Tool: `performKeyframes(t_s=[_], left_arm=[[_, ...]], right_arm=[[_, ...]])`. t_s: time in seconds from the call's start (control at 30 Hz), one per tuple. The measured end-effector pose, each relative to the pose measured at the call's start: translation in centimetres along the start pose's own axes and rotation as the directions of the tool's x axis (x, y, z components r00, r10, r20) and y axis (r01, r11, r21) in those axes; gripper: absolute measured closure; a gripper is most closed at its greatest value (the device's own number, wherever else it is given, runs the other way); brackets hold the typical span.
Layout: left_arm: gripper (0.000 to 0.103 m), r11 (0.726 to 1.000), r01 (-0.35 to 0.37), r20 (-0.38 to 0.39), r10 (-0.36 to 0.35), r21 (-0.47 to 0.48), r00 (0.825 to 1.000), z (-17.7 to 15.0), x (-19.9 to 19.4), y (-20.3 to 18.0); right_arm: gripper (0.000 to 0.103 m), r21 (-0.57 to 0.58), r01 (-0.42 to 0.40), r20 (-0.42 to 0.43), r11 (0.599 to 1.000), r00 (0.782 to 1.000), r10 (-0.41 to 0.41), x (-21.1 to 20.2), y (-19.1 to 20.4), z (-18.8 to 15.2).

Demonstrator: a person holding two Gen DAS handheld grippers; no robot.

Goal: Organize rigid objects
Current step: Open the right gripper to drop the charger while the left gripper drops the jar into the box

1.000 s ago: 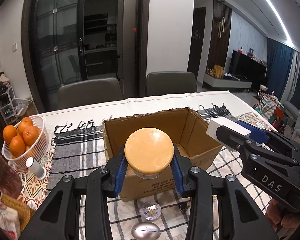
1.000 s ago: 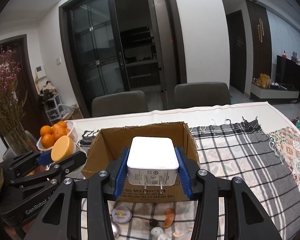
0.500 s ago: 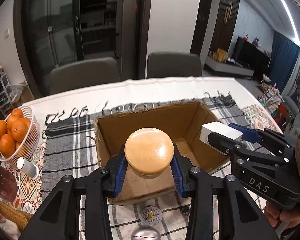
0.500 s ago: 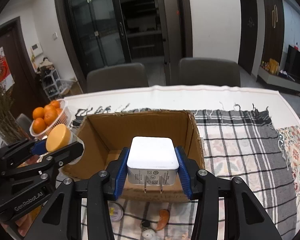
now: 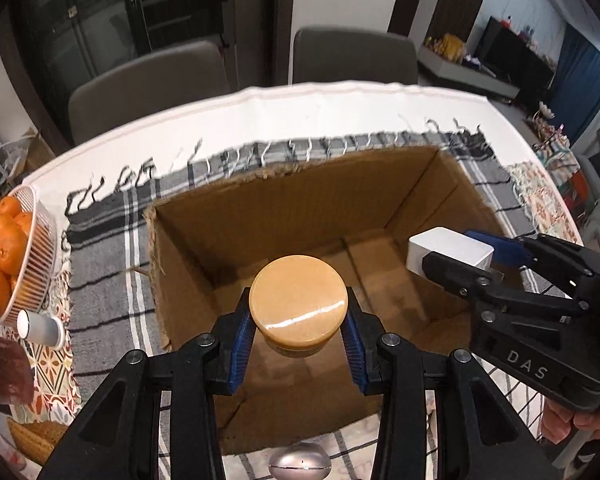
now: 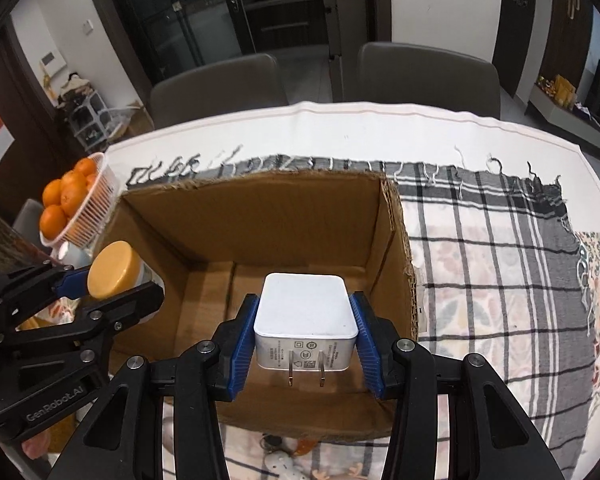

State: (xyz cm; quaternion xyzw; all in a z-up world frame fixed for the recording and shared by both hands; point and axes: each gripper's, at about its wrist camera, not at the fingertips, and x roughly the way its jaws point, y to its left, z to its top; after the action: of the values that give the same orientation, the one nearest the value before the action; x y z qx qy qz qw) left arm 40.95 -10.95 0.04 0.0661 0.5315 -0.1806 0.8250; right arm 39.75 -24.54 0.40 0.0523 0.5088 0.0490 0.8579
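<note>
- Jar, tan lid up, clamped in my left gripper over the box.
- Charger clamped in my right gripper, probably above the box's right side.

A white basket of oranges is seen at the table's left edge, on a grey checked cloth. A small white cylinder lies just beside it. Two grey chairs are placed behind the table.
</note>
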Motion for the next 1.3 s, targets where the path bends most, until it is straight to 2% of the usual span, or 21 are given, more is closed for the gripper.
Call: performKeyframes(t_s=[0.23, 0.4, 0.7, 0.9, 1.1, 1.3], left_arm=[[0.063, 1.000, -0.011, -0.058, 0.010, -0.015, 0.998, -0.3, 1.5, 0.3], [0.060, 0.999, -0.020, -0.051, 0.018, -0.030, 0.999, -0.5, 1.3, 0.4], [0.060, 0.999, -0.040, 0.046, 0.041, -0.015, 0.998, -1.4, -2.1, -0.1], [0.059, 0.999, -0.035, 0.135, 0.037, -0.018, 0.990, -3.0, -5.3, -0.4], [0.059, 0.999, -0.028, 0.192, 0.034, -0.033, 0.981, -5.3, -7.5, -0.7], [0.059, 0.995, -0.041, 0.196, 0.058, -0.087, 0.979, -7.9, -8.8, -1.3]], right_arm=[[0.056, -0.030, 0.017, -0.043, 0.999, 0.999, -0.018, 1.2, 0.2, -0.1], [0.053, -0.027, 0.002, -0.044, 1.000, 0.999, -0.003, 1.2, 0.3, -0.1], [0.053, -0.022, 0.005, 0.017, 1.000, 1.000, -0.004, -1.1, 0.8, -0.8], [0.053, -0.037, 0.068, 0.121, 0.997, 0.991, -0.063, -4.9, 1.8, -1.8], [0.053, -0.038, 0.075, 0.169, 0.996, 0.983, -0.068, -7.7, 2.6, -3.5], [0.052, -0.060, 0.076, 0.173, 0.995, 0.983, -0.065, -9.3, 3.1, -5.5]])
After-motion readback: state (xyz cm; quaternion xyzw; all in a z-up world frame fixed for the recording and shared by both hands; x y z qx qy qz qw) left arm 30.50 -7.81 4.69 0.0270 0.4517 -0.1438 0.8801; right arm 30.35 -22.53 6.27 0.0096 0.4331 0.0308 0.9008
